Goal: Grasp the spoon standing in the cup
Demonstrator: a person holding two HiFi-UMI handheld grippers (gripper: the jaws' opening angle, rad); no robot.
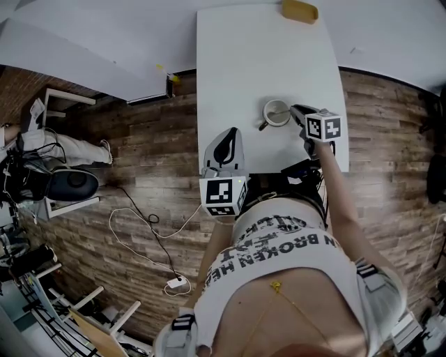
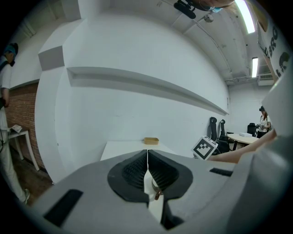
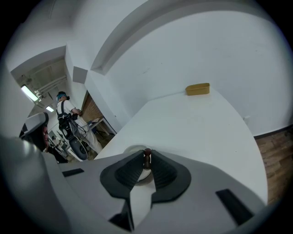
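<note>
We see the cup [image 1: 267, 116] on the white table [image 1: 244, 63], towards its near right side, with the spoon [image 3: 147, 157] upright inside it. The right gripper [image 3: 147, 161] reaches over the cup from the right. Its jaws are drawn in on the spoon's dark brown handle tip, which shows between their ribbed pads just above the cup's rim. We judge the grip is placed that high because only the handle's top stands clear of the cup wall (a lower pinch would knock the rim). How firmly the pads press we cannot quite tell from this angle.

The left gripper [image 1: 228, 141] hangs at the table's near edge, left of the cup and apart from it. Its jaws are pressed together on nothing, and it seems parked out of the way, since one gripper is enough for this job.

A small yellow object [image 1: 300, 10] lies at the far end of the table, well clear. Cables [image 1: 150, 230] trail over the wooden floor on the left. Nothing stands between the right gripper and the spoon, so the cup itself is the only thing likely to be upset.
</note>
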